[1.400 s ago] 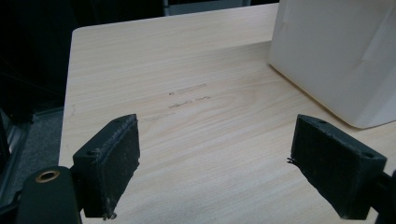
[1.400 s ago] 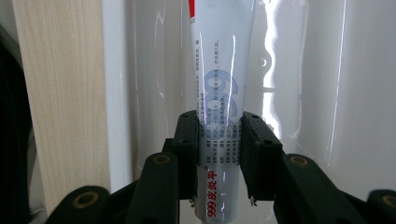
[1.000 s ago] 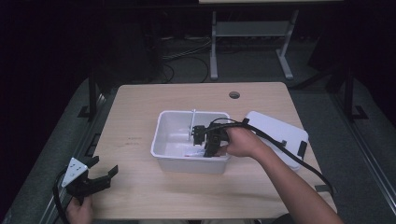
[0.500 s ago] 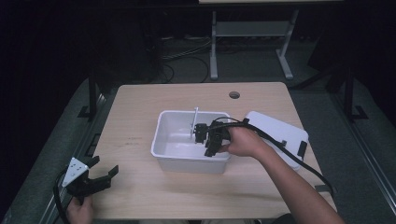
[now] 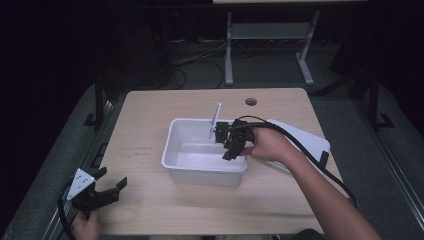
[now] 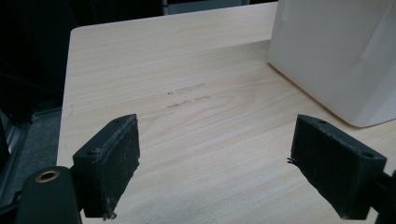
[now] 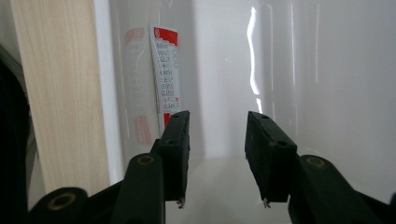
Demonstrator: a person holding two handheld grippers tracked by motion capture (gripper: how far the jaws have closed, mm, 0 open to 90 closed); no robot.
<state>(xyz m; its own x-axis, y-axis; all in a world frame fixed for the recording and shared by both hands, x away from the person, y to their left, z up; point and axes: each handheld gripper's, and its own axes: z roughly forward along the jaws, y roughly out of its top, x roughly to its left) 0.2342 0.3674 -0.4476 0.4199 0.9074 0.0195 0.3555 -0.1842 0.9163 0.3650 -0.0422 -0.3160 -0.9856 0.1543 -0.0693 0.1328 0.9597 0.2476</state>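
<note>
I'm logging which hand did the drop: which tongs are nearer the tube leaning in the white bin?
Right. The right tongs hang over the white bin beside the tube; the left tongs sit at the table's near left corner.

A white lid (image 5: 305, 142) is laid on the wooden table (image 5: 150, 125), and a metal stand (image 5: 265, 45) is seen beyond that table.

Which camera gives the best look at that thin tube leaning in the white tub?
The right gripper view: the tube stands close up against the tub wall, red and white print visible. The high view shows it as a thin pale stick poking above the rim. The left gripper view catches just the tub's outer corner.
</note>
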